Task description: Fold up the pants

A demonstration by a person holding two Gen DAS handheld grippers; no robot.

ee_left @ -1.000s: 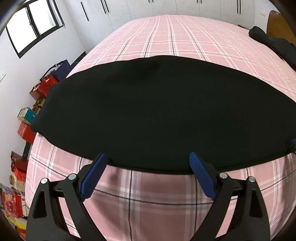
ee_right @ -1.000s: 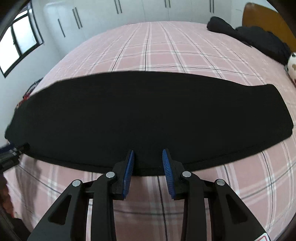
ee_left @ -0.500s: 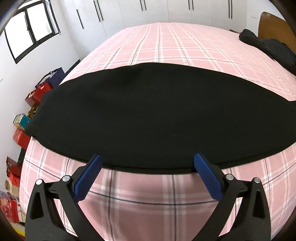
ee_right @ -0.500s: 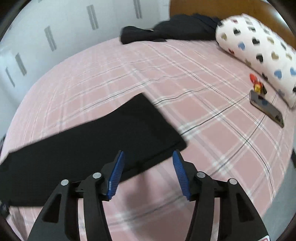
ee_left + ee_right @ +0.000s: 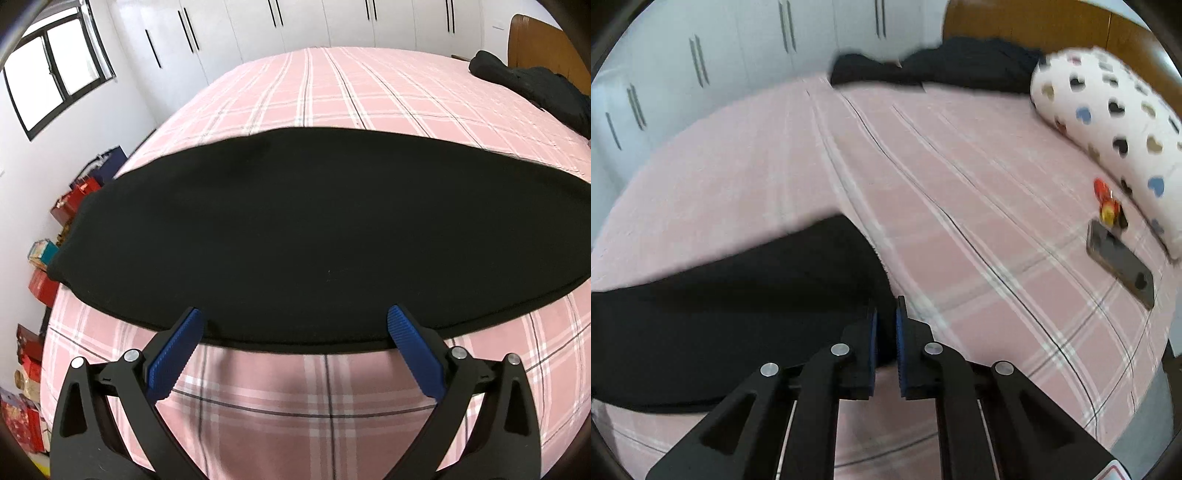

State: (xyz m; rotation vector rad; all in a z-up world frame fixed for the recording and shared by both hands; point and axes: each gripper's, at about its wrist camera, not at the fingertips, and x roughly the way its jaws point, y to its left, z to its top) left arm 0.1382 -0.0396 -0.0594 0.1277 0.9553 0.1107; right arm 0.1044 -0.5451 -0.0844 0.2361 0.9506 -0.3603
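The black pants (image 5: 314,236) lie flat in a long band across the pink plaid bed (image 5: 332,85). My left gripper (image 5: 295,325) is wide open, its blue pads at the near long edge of the pants, holding nothing. In the right wrist view the right end of the pants (image 5: 757,295) shows. My right gripper (image 5: 886,325) is nearly shut, and the near right corner of the black cloth sits between its pads.
A pile of dark clothes (image 5: 942,62) lies at the far side by the wooden headboard (image 5: 1052,22). A heart-print pillow (image 5: 1108,122), a phone (image 5: 1119,262) and a small red toy (image 5: 1106,203) lie at the right. Boxes (image 5: 40,284) stand on the floor at left.
My right gripper swung from the middle of the pants' near edge to their right end and closed on the corner. My left gripper opened a little wider and stayed at the near edge.
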